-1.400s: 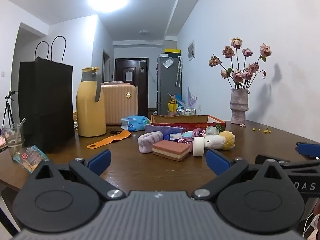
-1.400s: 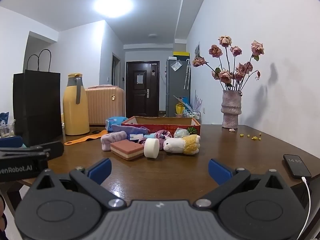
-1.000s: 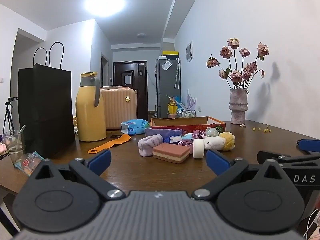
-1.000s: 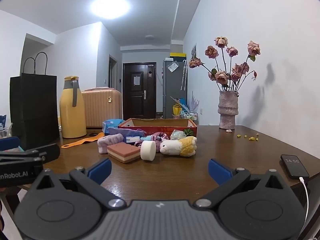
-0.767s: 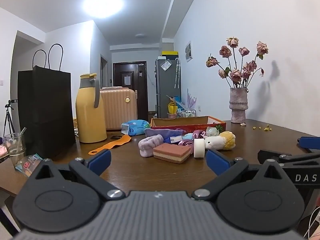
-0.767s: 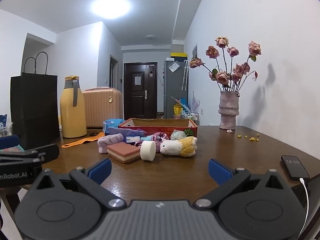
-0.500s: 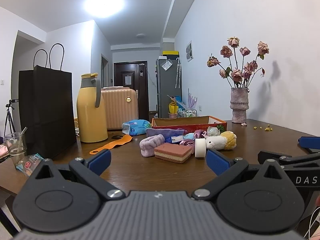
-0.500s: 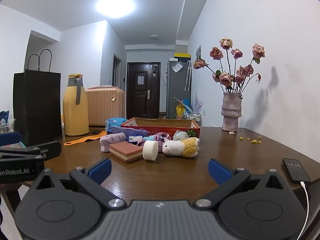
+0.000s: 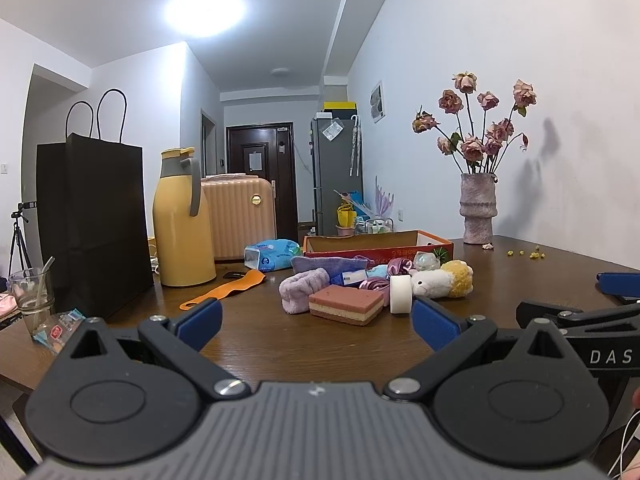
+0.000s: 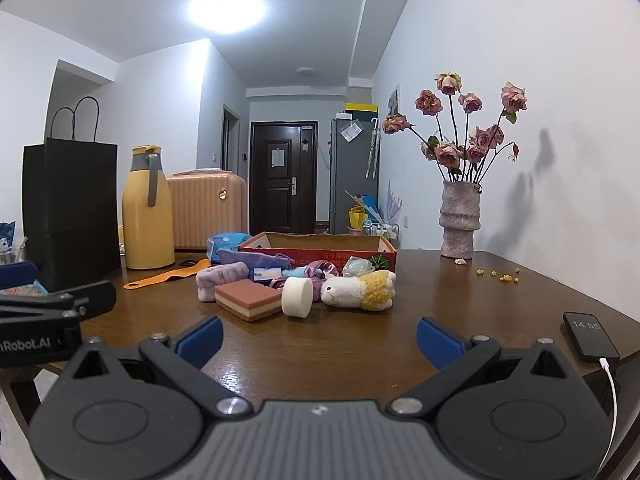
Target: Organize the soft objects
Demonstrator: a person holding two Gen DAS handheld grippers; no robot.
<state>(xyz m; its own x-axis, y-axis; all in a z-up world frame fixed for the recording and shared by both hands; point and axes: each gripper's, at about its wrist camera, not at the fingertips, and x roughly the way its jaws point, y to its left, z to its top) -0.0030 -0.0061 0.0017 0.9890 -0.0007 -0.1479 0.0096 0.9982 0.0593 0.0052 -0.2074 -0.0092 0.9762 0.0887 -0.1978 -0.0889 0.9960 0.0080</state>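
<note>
Soft toys seemingly touch sponge; both tools gape.

both fisheye views are evenly and brightly lit by a round ceiling lamp that blows out to white. the dried roses cast soft grey shadows on the right wall. the counter shows faint glare. straight lines bow toward dark, vignetted corners; focus is sharp throughout.
</note>
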